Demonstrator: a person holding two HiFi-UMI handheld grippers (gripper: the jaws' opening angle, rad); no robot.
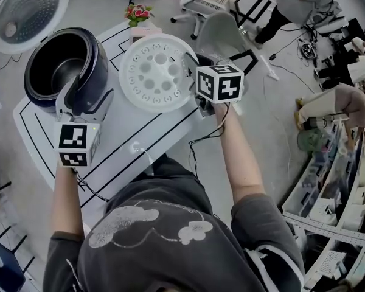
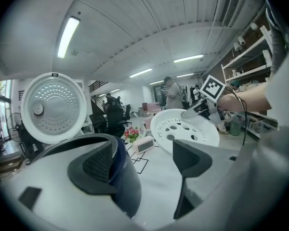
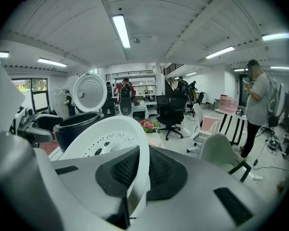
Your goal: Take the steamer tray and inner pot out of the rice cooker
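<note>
While the steamer tray is gripped at its rim by the right gripper, the left gripper is held open beside the rice cooker.

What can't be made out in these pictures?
- Head view: the lid is cut off by the top edge.
- Head view: the steamer tray, held by the right gripper, hides the table beneath it.
- Left gripper view: whether the open left gripper touches the rice cooker; its own jaw overlaps the wall.
</note>
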